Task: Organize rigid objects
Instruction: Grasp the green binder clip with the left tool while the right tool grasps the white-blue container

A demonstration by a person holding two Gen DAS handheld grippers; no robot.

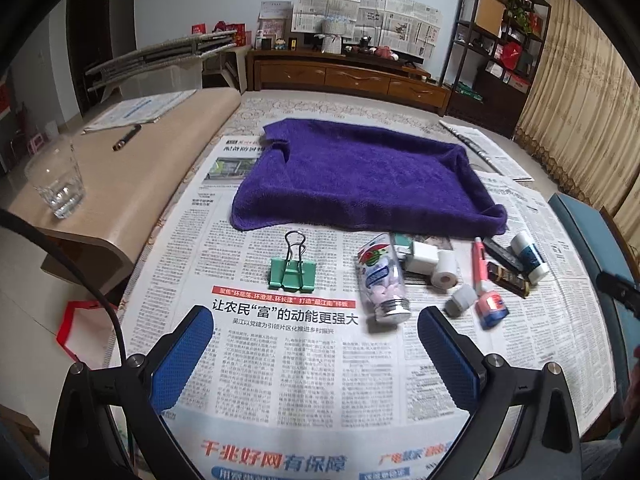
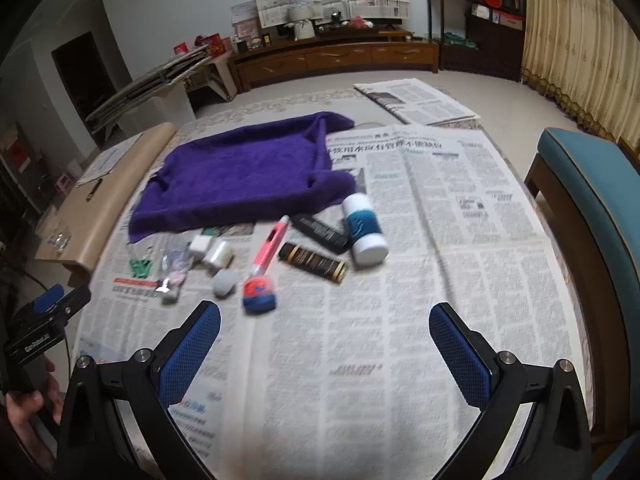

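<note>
Small objects lie on a newspaper-covered table in front of a purple towel (image 1: 360, 176) (image 2: 244, 176). A green binder clip (image 1: 293, 272) (image 2: 140, 266) stands apart at the left. To its right lie a clear candy bottle (image 1: 382, 280) (image 2: 174, 268), a white tape roll (image 1: 445, 272) (image 2: 218, 256), a pink pen (image 1: 479, 264) (image 2: 270, 246), a brown tube (image 2: 314, 262), a black bar (image 2: 320, 233) and a white-blue bottle (image 1: 530, 254) (image 2: 363, 226). My left gripper (image 1: 316, 344) is open above the paper near the clip and bottle. My right gripper (image 2: 325, 340) is open, empty, short of the pile.
A drinking glass (image 1: 56, 182) and a dark pen (image 1: 127, 137) rest on a beige bench (image 1: 132, 184) at the left. A teal chair (image 2: 592, 208) stands against the table's right side. A blue-red cap (image 2: 259, 294) and a grey cap (image 2: 224, 283) lie nearest the right gripper.
</note>
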